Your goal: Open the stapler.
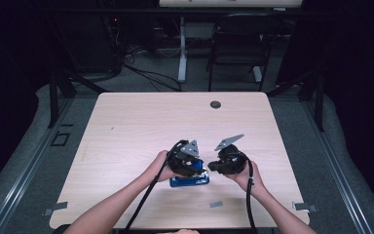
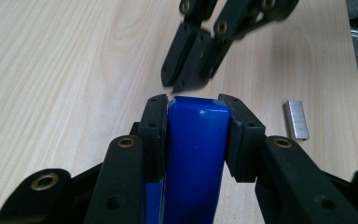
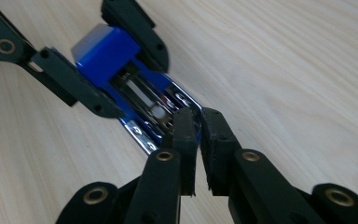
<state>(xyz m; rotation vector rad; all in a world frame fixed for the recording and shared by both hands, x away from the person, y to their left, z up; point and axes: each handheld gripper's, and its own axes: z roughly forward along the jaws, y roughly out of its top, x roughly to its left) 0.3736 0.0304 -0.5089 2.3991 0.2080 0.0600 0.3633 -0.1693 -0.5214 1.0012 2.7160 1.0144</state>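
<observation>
A blue stapler (image 1: 190, 181) lies on the pale wooden table (image 1: 141, 122) near its front edge. My left gripper (image 2: 193, 100) is shut on the stapler's blue top (image 2: 196, 140), one jaw on each side. In the right gripper view that top (image 3: 105, 51) is raised off the chrome magazine (image 3: 151, 109), with the left gripper's fingers (image 3: 140, 32) around it. My right gripper (image 3: 198, 116) is shut, with its tips against the front end of the chrome base and nothing seen between them. The right gripper (image 2: 191, 70) also appears just beyond the stapler's tip in the left gripper view.
A short strip of staples (image 2: 296, 120) lies loose on the table to the right of the stapler, the strip (image 1: 215, 204) near the front edge. A round cable hole (image 1: 215, 104) sits at the table's far side. A chair (image 1: 236, 44) stands beyond the table.
</observation>
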